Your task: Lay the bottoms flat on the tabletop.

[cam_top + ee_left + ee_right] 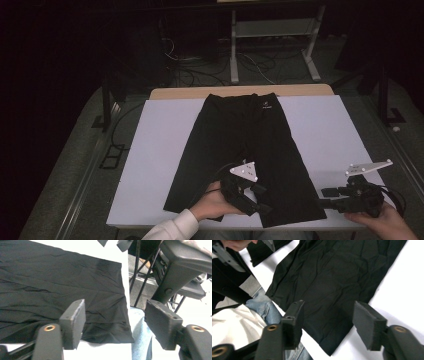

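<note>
A pair of black shorts (240, 145) lies flat on the white table (160, 150), waistband at the far side and leg hems at the near edge. My left gripper (263, 198) hovers over the hem of the right-hand leg, jaws open and empty. In the left gripper view the left gripper (113, 315) frames the hem corner of the shorts (62, 285) and the table's edge. My right gripper (327, 197) sits at the near right, pointing left toward that hem, open. In the right gripper view the right gripper (329, 315) stands apart from the shorts (332, 277), nothing between its pads.
A strip of wooden tabletop (175, 93) shows along the far edge. Behind the table stand a metal frame (272, 30) and loose cables (200, 70) on the floor. The person's jeans (262, 305) sit just below the near edge. Bare white surface flanks the shorts.
</note>
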The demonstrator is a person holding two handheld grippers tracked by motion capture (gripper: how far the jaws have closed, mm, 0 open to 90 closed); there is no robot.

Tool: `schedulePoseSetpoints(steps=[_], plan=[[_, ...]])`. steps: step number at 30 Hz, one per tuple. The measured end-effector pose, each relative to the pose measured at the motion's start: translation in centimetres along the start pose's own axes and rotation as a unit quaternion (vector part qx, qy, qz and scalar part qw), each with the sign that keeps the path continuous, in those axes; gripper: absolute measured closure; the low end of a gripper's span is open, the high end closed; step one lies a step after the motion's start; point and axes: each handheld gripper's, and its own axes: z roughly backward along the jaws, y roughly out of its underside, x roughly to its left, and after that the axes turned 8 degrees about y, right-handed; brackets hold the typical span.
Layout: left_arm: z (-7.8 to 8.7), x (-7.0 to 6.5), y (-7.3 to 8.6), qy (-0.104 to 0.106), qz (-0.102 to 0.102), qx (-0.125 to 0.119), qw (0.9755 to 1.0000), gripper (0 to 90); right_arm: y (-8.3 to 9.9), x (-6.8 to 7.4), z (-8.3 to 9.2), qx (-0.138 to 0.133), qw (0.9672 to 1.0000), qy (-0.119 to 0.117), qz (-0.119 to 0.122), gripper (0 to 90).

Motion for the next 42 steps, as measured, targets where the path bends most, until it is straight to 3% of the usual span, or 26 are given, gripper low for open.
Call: schedulePoseSetpoints(steps=[6, 11, 13, 16, 23, 31, 42], plan=[[0.9, 0.1, 0.1, -0.016, 0.005, -0.01, 0.9998, 20.0, -0.3, 0.0, 0.1, -0.014, 0.9999, 0.009, -0.001, 23.4], [1.8, 0.4, 0.2, -0.03, 0.014, -0.022, 0.9992, 6.2, -0.9, 0.0, 0.1, -0.029, 0.9995, 0.012, -0.003, 0.0], [2.2, 0.4, 0.3, -0.042, 0.015, -0.027, 0.9986, 0.0, -1.1, 0.1, 0.1, -0.04, 0.9991, 0.017, -0.004, 0.0], [3.2, 0.6, 0.7, -0.059, 0.018, -0.04, 0.9973, 0.0, -1.8, 0.3, 0.2, -0.056, 0.9982, 0.021, -0.008, 0.0], [5.4, 0.4, 1.7, -0.087, 0.021, -0.063, 0.994, 0.0, -3.0, 1.1, -0.5, -0.083, 0.9964, 0.014, 0.009, 0.0], [8.1, 1.0, 3.4, -0.132, 0.04, -0.082, 0.9871, 0.0, -4.4, 1.8, -2.1, -0.094, 0.9953, 0.003, 0.022, 0.0], [11.4, 1.6, 6.2, -0.181, 0.065, -0.109, 0.9752, 0.0, -5.5, 2.1, -3.9, -0.107, 0.9935, 0.005, 0.04, 0.0]])
